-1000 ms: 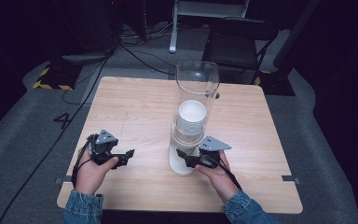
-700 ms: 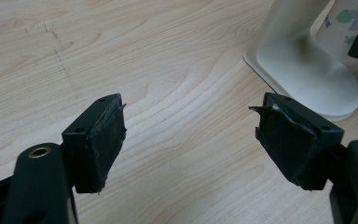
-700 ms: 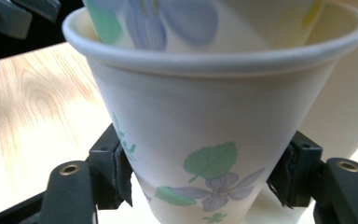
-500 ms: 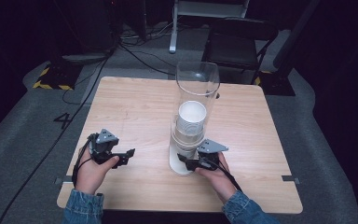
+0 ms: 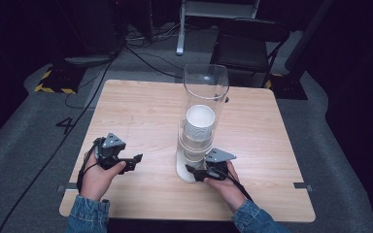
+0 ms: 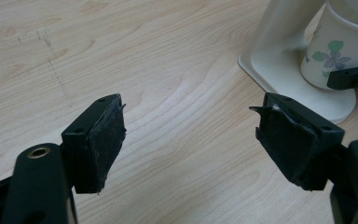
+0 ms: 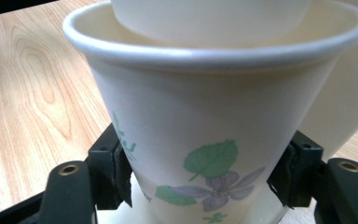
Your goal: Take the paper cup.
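Cup point(image 7: 205, 140) stands upright, mouth up, clamped by right gripper point(image 7: 205, 182); left gripper point(image 6: 191, 140) gapes empty.

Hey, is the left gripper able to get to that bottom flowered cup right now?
Probably yes. The left gripper is open, with bare table between it and the flowered cup. But the right gripper already straddles that cup, so the two might crowd each other.

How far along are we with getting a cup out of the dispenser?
Done: the right gripper has reached the bottom paper cup under the clear dispenser tube, its jaws on either side and seemingly touching. In hand: gripping that cup. Left: pulling it free of the stack. The left gripper is open and empty over the table.
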Demonstrator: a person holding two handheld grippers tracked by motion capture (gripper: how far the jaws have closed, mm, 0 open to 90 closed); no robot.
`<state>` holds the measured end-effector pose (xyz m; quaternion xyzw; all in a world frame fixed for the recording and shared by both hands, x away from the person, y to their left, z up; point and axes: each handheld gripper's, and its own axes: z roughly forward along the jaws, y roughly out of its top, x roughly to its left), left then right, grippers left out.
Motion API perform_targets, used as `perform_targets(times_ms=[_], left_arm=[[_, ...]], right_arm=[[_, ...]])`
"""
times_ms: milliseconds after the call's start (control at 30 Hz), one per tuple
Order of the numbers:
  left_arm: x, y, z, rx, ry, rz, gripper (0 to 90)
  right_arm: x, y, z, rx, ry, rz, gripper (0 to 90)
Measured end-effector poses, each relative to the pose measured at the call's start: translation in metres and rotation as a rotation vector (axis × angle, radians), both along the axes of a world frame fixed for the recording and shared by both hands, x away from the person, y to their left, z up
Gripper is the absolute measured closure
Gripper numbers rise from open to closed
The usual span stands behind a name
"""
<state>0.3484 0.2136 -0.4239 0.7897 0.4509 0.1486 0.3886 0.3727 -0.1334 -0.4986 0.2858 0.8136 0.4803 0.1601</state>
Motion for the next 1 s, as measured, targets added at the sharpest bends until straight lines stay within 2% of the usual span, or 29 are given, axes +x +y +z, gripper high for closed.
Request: perform_targets(times_ms=[533, 1000], left_arm=[[0.007, -0.003, -0.001, 0.005, 0.004, -0.012, 23.0], [0.010, -0.005, -0.001, 0.003, 0.003, -0.017, 22.7]], right_arm=[[-0.005, -0.013, 0.002, -0.013, -0.004, -0.020, 33.3], [-0.012, -0.042, 0.009, -0.043, -0.018, -0.053, 33.2]])
